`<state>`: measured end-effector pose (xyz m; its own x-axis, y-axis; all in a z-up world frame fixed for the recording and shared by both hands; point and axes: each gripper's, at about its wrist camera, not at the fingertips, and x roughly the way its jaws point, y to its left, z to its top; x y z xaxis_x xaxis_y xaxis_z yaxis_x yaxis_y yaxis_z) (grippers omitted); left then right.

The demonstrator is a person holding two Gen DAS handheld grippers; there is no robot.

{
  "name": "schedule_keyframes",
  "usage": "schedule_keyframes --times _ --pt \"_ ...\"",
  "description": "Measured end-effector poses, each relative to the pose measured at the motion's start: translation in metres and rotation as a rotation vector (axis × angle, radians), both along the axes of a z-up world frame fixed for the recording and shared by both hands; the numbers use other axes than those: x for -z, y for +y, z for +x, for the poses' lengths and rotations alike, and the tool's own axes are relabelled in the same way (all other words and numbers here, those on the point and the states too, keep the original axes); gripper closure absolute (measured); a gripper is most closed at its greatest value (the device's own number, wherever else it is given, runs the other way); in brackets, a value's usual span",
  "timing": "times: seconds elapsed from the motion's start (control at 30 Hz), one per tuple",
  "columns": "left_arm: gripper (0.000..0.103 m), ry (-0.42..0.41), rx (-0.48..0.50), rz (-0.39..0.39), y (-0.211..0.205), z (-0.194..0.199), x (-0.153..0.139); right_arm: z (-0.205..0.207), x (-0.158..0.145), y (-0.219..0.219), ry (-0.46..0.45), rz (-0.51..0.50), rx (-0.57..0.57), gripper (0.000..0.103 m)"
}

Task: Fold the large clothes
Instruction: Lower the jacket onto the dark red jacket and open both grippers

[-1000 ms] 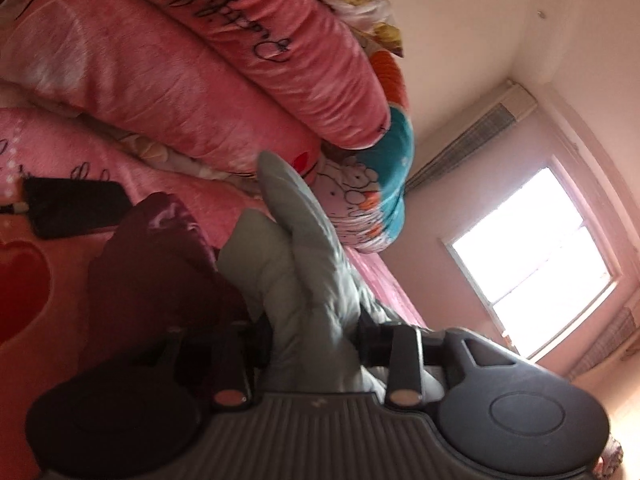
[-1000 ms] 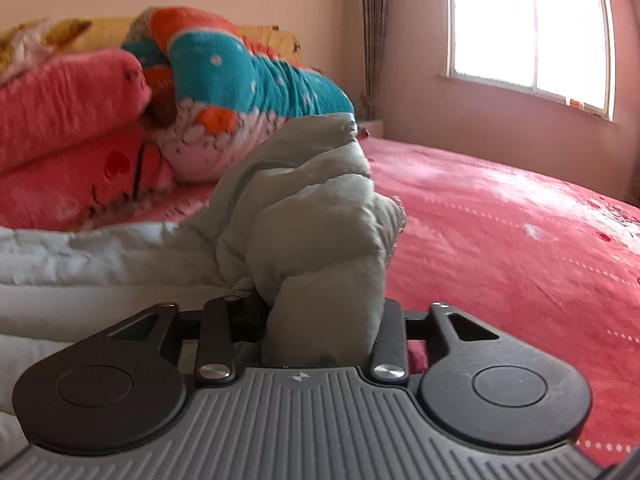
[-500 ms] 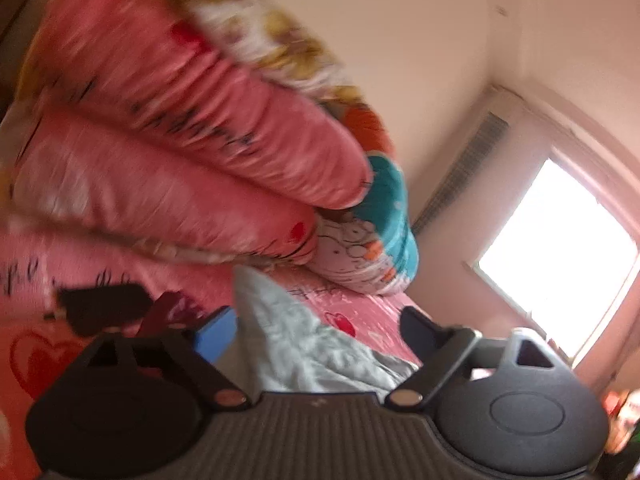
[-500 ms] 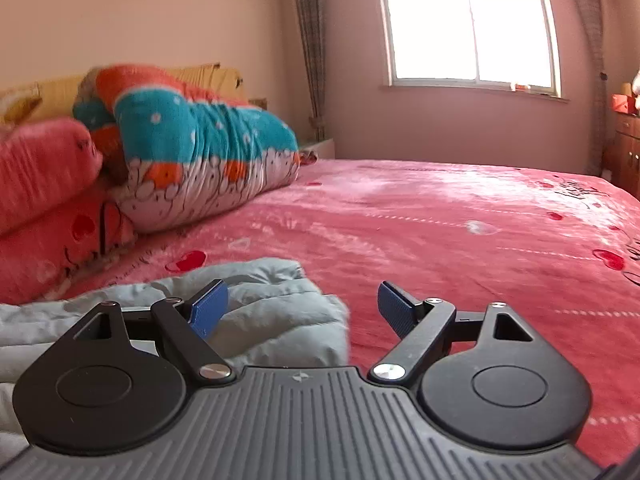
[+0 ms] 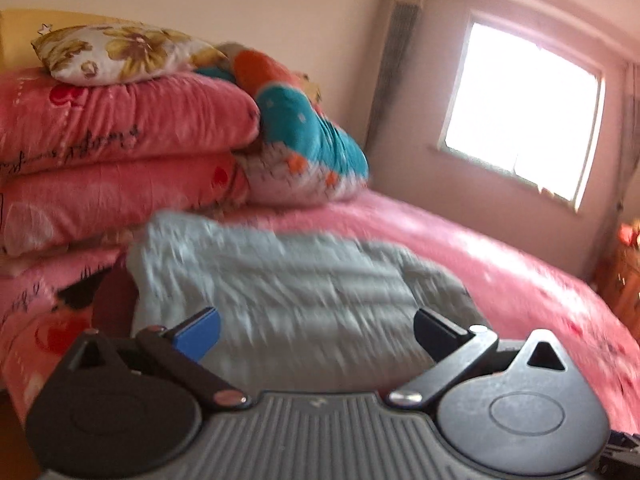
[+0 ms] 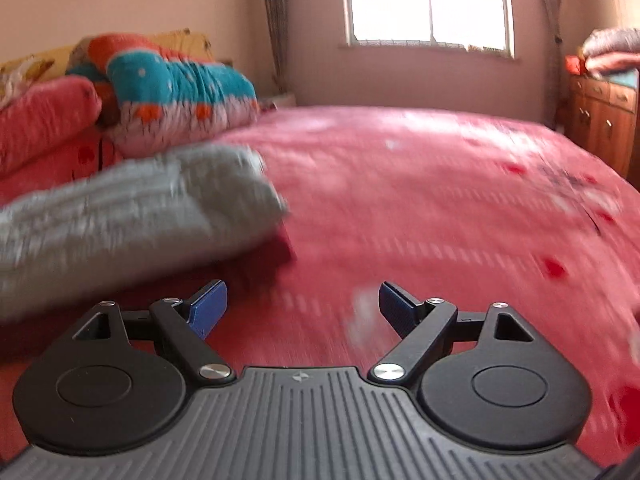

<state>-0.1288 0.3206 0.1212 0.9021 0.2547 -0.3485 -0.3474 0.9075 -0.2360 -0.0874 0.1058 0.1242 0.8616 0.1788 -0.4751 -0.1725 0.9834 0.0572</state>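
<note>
A pale grey padded garment (image 5: 288, 280) lies folded on the pink bed (image 5: 500, 264); it also shows in the right wrist view (image 6: 132, 212) at the left. My left gripper (image 5: 316, 328) is open and empty, just in front of the garment's near edge. My right gripper (image 6: 302, 312) is open and empty, over the bare bedspread (image 6: 440, 208) to the right of the garment. A dark maroon cloth (image 5: 114, 300) peeks out at the garment's left side. Both views are blurred by motion.
Stacked pink quilts (image 5: 120, 152), a floral pillow (image 5: 120, 52) and a teal-and-orange quilt (image 5: 304, 148) sit at the head of the bed. A window (image 6: 428, 0) is in the far wall. A wooden cabinet (image 6: 604, 116) stands at the right.
Both grippers let go of the grey garment, opened and drew back. The garment dropped flat onto the bed. The left view swung upright.
</note>
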Motion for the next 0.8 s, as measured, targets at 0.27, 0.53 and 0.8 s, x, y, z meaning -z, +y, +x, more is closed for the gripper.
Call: schedule_keyframes --times 0.27,0.53,0.8 --pt "0.001 0.071 0.047 0.081 -0.063 -0.061 0.002 -0.075 0.018 -0.039 0.073 0.032 0.059 0.0" --pt "0.001 0.086 0.119 0.057 -0.105 -0.107 -0.024 -0.132 -0.022 -0.063 -0.002 0.066 0.049 0.0" --pt "0.001 0.087 0.132 0.054 -0.117 -0.141 -0.05 -0.179 -0.079 -0.064 -0.094 0.087 0.011 0.0"
